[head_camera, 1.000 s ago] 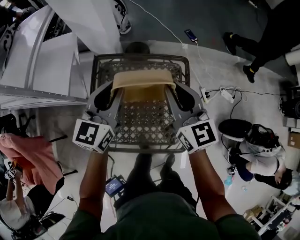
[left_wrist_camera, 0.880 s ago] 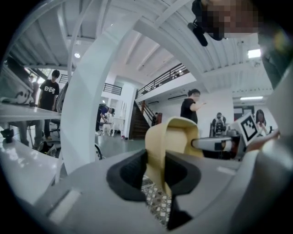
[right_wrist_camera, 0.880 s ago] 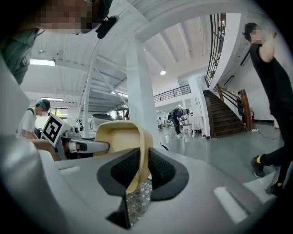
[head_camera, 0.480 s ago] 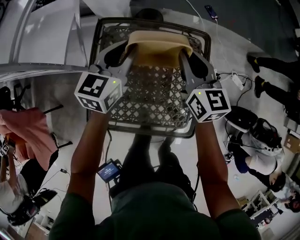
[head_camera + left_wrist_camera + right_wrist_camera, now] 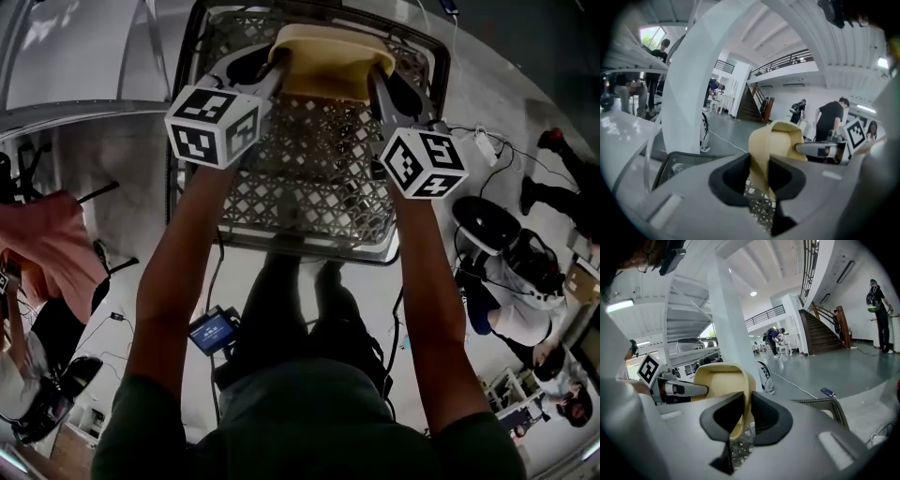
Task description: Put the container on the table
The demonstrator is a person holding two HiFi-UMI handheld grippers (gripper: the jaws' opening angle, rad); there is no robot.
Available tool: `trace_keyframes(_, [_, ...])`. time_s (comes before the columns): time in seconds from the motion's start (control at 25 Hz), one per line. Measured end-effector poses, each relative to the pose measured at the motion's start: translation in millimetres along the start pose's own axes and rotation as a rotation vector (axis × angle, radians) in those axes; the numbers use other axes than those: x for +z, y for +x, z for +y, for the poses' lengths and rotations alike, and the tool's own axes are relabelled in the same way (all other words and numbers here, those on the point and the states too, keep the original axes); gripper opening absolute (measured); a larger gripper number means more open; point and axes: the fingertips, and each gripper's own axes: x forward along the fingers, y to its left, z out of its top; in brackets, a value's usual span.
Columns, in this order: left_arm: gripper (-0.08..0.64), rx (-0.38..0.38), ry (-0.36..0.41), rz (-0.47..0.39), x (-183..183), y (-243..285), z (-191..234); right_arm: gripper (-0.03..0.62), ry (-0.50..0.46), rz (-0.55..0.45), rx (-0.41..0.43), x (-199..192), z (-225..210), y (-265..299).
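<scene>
— So, where's the tan container point(image 5: 326, 61)?
— Upper centre: left tongs point(image 5: 759, 174) and right tongs point(image 5: 744, 416) each pinch a side wall, against the grey lattice worktop point(image 5: 309, 187); cabled floor point(image 5: 506, 103) around.

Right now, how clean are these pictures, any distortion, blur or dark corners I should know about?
Head view: dim and wide-angle, edges bowing outward, yet the tan container and mesh basket read sharp. Left gripper view: strong fisheye, black corners, the white pillar curves, the left gripper up close looks soft. Right gripper view: same fisheye and vignette, a strip light glares at left.
</scene>
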Motion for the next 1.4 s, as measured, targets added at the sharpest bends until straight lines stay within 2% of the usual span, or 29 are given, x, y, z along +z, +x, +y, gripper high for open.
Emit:
trace_keyframes(0.52, [0.078,-0.007,-0.091,0.132,-76,47,42,0.049,0.079,0.116,-0.013,-78,-30,51])
trace_keyframes(0.68, [0.078,-0.008,-0.105,0.157,-81,55,48,0.049,0.088,0.138,-0.021,-84,-35,60])
trace_keyframes(1.04, [0.081,-0.027,-0.201,0.254,-107,72,66,0.054,0.106,0.236,-0.03,-102,-42,80])
trace_keyframes(1.16, [0.083,-0.028,-0.205,0.286,-108,77,70,0.057,0.132,0.266,-0.038,-102,-45,85])
trace_keyframes(1.4, [0.102,-0.036,-0.172,0.291,-110,79,72,0.057,0.164,0.287,-0.057,-105,-49,92])
